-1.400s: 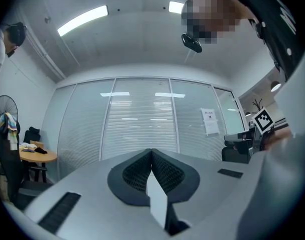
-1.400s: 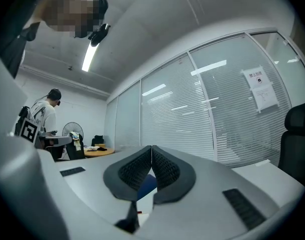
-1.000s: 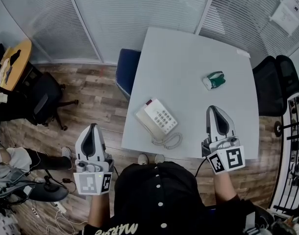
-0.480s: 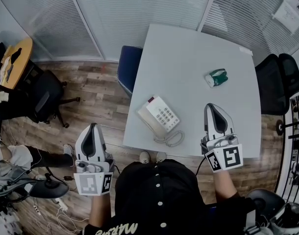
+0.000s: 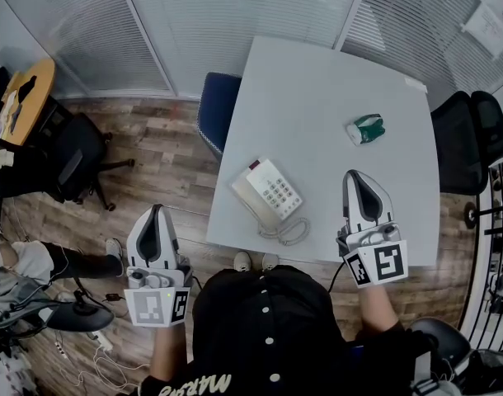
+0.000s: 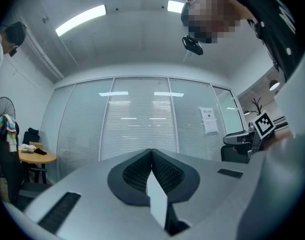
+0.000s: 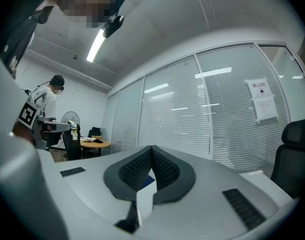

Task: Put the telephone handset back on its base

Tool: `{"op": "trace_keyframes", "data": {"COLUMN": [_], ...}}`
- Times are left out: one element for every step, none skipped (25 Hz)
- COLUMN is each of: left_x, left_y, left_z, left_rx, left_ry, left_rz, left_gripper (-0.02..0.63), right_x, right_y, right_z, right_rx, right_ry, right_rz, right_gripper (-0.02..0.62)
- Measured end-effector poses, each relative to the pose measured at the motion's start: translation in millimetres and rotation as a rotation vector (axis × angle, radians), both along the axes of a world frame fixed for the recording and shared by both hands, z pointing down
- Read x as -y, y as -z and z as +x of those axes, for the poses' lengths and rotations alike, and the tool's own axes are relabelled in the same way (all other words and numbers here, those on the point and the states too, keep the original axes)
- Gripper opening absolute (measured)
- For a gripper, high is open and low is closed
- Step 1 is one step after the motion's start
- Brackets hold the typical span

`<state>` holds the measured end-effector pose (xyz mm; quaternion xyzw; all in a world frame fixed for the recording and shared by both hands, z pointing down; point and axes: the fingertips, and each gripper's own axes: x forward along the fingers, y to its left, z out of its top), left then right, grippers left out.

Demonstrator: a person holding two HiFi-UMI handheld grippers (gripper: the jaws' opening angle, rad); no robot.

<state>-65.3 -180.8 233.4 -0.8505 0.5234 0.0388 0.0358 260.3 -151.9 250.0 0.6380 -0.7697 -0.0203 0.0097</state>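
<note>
A white telephone [image 5: 269, 193] with a keypad lies on the grey table [image 5: 334, 89] near its front left corner. Its handset [image 5: 246, 202] runs along the phone's left side, and the coiled cord [image 5: 289, 233] curls in front of it. I cannot tell whether the handset sits in its cradle. My right gripper [image 5: 359, 177] [image 7: 151, 148] hovers over the table's front edge, right of the phone, shut and empty. My left gripper [image 5: 156, 214] [image 6: 151, 151] is over the floor, left of the table, shut with nothing in it.
A green and white object [image 5: 364, 129] lies on the table's far right. A blue chair [image 5: 215, 114] stands at the table's left side, a black chair [image 5: 476, 139] at its right. Another black chair [image 5: 70, 167] and a round wooden table [image 5: 25, 97] stand at far left.
The head view has shifted slightly. Both grippers keep their places and stay shut.
</note>
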Motion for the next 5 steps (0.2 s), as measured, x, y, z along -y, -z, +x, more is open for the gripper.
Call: {"op": "trace_keyframes", "data": {"left_x": [0.5, 1.0, 1.5, 2.1, 2.6], "left_y": [0.2, 0.2, 0.2, 0.1, -0.1], "left_z": [0.4, 0.8, 1.2, 1.5, 1.8], "left_rx": [0.001, 0.004, 0.005, 0.007, 0.008], "left_ry": [-0.001, -0.002, -0.003, -0.003, -0.004], "left_rz": [0.001, 0.002, 0.002, 0.003, 0.003], "left_gripper": [0.015, 0.015, 0.015, 0.015, 0.015], "right_x": [0.4, 0.8, 1.3, 1.7, 2.1], "right_y": [0.0, -0.1, -0.2, -0.5, -0.8], "right_z": [-0.6, -1.2, -1.6, -1.9, -2.3], "right_rx": [-0.001, -0.002, -0.002, -0.002, -0.002], "right_ry": [0.002, 0.004, 0.005, 0.007, 0.008], "right_rz": [0.000, 0.000, 0.000, -0.001, -0.002], "right_gripper": [0.029, 0.029, 0.029, 0.029, 0.029]}}
